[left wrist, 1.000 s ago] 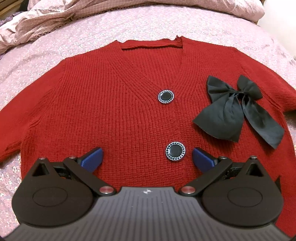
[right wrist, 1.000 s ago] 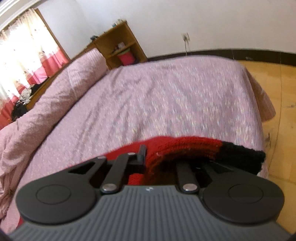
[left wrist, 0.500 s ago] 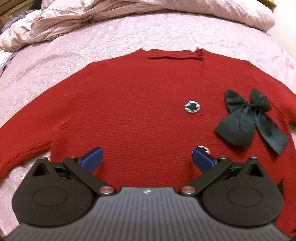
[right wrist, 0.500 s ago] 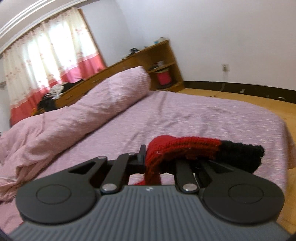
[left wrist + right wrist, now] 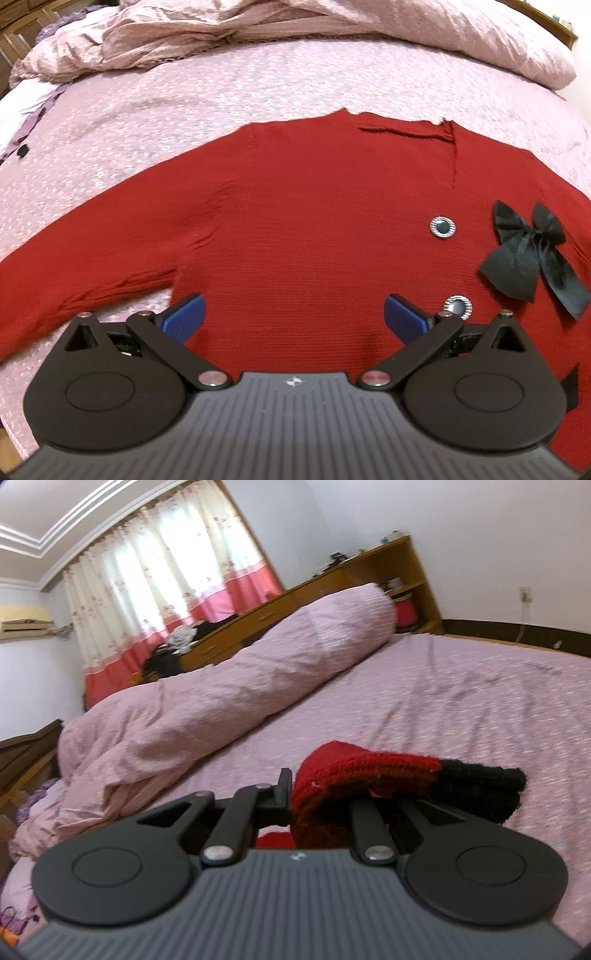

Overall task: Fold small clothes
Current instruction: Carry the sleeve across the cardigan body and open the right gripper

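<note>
A small red knit cardigan (image 5: 314,229) lies flat on the pink bedspread (image 5: 184,103), front up, with two silver-rimmed buttons (image 5: 442,226) and a black bow (image 5: 532,254) on its right side. Its left sleeve (image 5: 74,280) stretches out to the left. My left gripper (image 5: 293,317) is open and empty, hovering over the lower hem. My right gripper (image 5: 321,805) is shut on the cardigan's other sleeve (image 5: 362,771), red with a black cuff (image 5: 480,782), held up above the bed.
A rumpled pink duvet (image 5: 258,33) lies along the head of the bed and shows as a long roll in the right wrist view (image 5: 240,686). Wooden shelves (image 5: 369,572) and curtains (image 5: 166,583) stand beyond the bed.
My left gripper has pulled back and shifted left, so the cardigan looks smaller and sits to the right. My right gripper has tilted up with the sleeve still held.
</note>
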The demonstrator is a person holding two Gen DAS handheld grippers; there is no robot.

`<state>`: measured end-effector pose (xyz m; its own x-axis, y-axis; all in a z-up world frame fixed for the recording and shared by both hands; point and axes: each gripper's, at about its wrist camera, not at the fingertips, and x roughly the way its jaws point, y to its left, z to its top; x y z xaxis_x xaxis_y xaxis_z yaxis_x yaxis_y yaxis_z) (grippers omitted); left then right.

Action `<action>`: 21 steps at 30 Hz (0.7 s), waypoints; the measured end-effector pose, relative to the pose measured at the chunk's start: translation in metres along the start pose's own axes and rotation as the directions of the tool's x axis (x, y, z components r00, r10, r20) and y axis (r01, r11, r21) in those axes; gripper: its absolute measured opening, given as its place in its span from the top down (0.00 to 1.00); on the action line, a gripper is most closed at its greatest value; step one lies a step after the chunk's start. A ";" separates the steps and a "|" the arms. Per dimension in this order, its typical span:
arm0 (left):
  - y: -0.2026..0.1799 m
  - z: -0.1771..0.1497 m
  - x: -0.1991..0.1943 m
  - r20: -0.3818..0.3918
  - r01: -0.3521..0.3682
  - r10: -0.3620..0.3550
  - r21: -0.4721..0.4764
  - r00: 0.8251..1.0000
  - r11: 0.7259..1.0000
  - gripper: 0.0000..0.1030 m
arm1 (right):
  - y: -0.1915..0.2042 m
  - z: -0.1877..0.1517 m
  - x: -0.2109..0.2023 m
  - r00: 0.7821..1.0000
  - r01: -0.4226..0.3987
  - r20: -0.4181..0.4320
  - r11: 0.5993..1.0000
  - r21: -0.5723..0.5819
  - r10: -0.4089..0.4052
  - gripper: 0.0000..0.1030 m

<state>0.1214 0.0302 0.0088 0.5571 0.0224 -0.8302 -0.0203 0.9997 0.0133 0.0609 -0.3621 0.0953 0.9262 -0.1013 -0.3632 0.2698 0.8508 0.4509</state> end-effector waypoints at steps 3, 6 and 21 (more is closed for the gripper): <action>0.011 -0.001 -0.002 0.005 -0.011 0.011 -0.017 1.000 1.000 0.00 | 0.019 -0.005 0.004 0.999 -0.038 -0.008 0.999 -0.003 0.038 0.86; 0.023 -0.002 -0.005 0.014 -0.026 0.027 -0.028 1.000 0.999 0.00 | 0.042 -0.011 0.009 0.996 -0.084 -0.022 0.996 -0.001 0.084 0.86; 0.076 -0.013 -0.007 0.027 -0.069 0.072 -0.107 0.997 0.992 0.00 | 0.163 -0.080 0.046 0.951 -0.285 -0.155 0.955 -0.088 0.269 0.86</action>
<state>0.1046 0.1062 0.0086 0.5764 0.0944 -0.8117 -0.1473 0.9890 0.0104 0.1263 -0.1869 0.0872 0.9124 0.2125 -0.3499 -0.0293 0.8864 0.4619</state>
